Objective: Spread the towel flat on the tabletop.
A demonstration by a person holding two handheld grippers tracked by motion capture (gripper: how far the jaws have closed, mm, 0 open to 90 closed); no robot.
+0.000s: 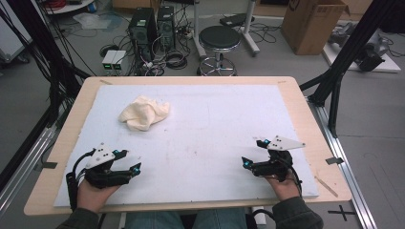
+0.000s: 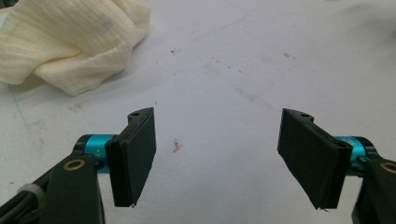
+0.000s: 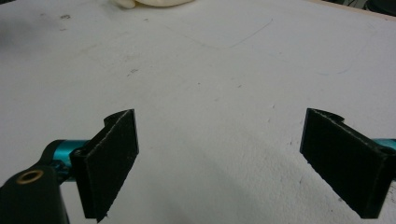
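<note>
High view: a cream cloth (image 1: 143, 112), crumpled in a heap on the white sheet (image 1: 205, 133) covering the wooden counter (image 1: 305, 102), toward the far left. Left gripper (image 1: 128, 161) held low near the front left corner, fingers spread, nothing between them, well apart from the cloth. Right gripper (image 1: 254, 153) near the front right, fingers likewise spread and empty, farther still from the cloth. Beyond the counter, a round black stool (image 1: 219, 38) and a cardboard box (image 1: 313, 24) on the floor. Left gripper view: two black fingers (image 2: 135, 156) wide apart over bare white sheet, a small reddish speck (image 2: 176, 146) between them; cloth at upper left, ahead of the left finger, not touching. Right gripper view: fingers (image 3: 109, 163) spread wide over smudged sheet, an edge of the cloth (image 3: 149, 3) at the top.
</note>
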